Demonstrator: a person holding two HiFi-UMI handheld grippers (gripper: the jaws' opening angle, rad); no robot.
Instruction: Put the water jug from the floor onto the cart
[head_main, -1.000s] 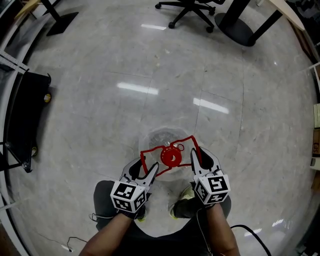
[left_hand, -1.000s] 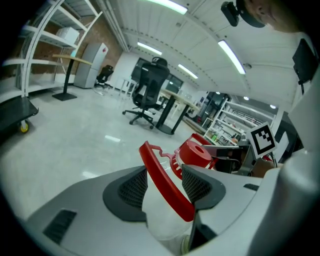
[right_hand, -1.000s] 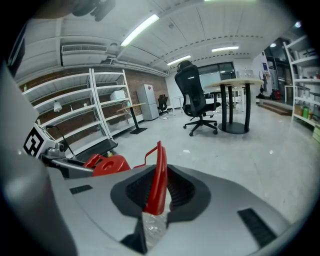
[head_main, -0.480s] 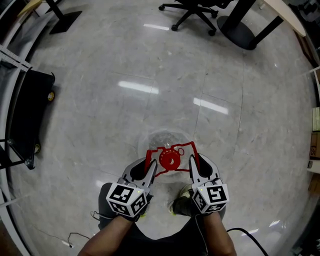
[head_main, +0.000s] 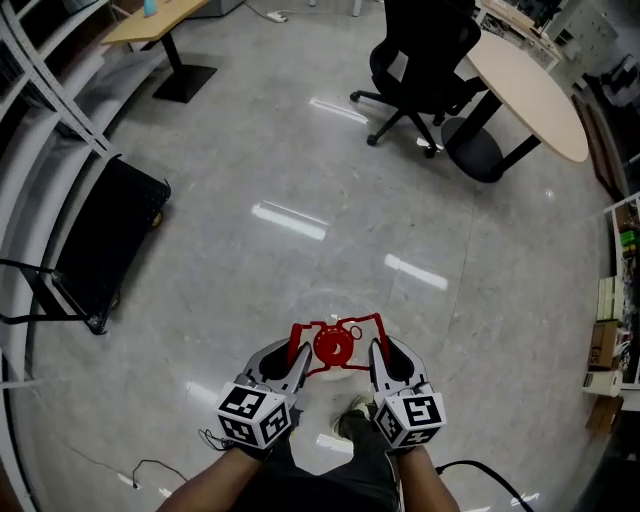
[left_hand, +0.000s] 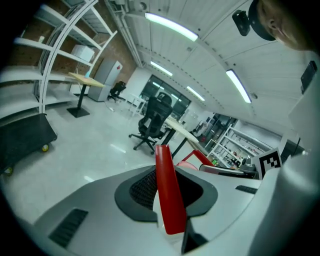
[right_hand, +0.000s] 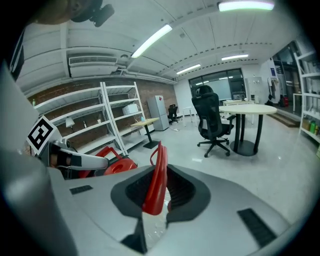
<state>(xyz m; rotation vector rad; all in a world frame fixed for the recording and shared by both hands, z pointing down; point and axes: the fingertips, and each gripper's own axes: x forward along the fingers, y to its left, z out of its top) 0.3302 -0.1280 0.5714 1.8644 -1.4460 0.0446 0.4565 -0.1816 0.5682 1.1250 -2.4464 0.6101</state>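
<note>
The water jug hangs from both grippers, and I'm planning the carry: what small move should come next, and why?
Probably carry it leftward toward the cart: the left gripper and right gripper both have jaws shut on the red handle, the water jug hangs between them, and the cart stands off at the left.

the shiny floor (head_main: 300, 170) between you and the black cart (head_main: 105, 245) on your left is wide and bare, so you can pass there. white shelf posts (head_main: 70, 115) stand just beside the cart. ahead on your right, a black chair (head_main: 425, 75) and a round table (head_main: 530, 85) block the way. a thin cable (head_main: 150, 468) lies on the floor near you, on your left. the water jug (head_main: 335, 345) hangs close in front of you.
</note>
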